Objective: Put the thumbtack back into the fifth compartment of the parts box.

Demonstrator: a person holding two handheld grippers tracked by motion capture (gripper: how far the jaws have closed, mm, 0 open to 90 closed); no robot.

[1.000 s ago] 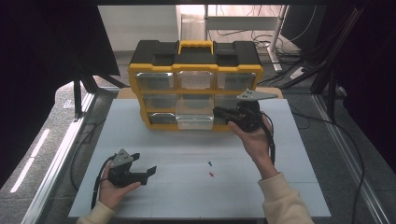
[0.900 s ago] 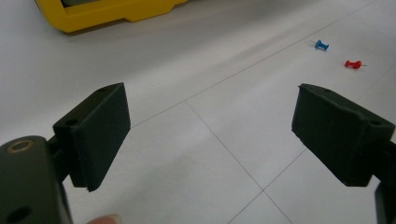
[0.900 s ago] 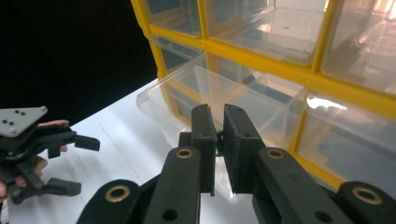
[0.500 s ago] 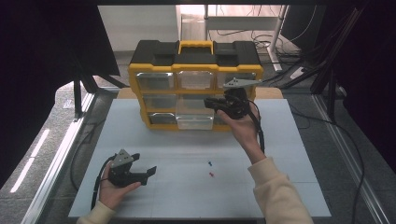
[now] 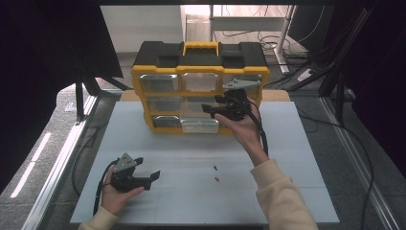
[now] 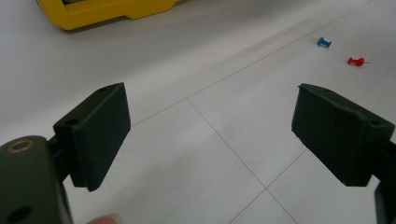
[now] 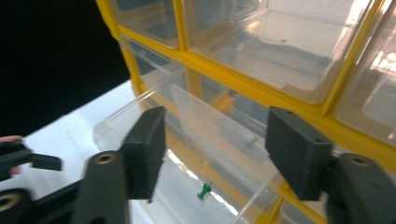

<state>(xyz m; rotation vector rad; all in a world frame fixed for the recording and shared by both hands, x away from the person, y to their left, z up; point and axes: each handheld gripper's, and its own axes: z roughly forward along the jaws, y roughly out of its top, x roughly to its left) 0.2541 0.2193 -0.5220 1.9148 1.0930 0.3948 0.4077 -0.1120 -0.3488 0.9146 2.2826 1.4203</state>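
A yellow and black organiser [image 5: 201, 57] with clear drawers stands at the back of the white table [image 5: 287, 143]. Its bottom middle drawer [image 5: 198, 125] is pulled out. My right gripper [image 5: 209, 110] hovers just above that drawer; its jaws have just been opening and nothing is between them. In the right gripper view the gripper [image 7: 215, 149] stands open, and a green push pin [image 7: 203, 190] lies in the drawer [image 7: 116, 126] below. My left gripper [image 5: 147, 168] rests at the front left, open and empty [image 6: 210, 126].
A blue push pin [image 5: 215, 168] and a red push pin [image 5: 216, 179] lie loose on the table between my hands, also in the left gripper view as the blue pin [image 6: 323, 42] and red pin [image 6: 356, 61]. Cables and stand legs surround the table.
My right hand has moved left along the organiser's front to above the pulled-out drawer. My left hand has stayed in place.
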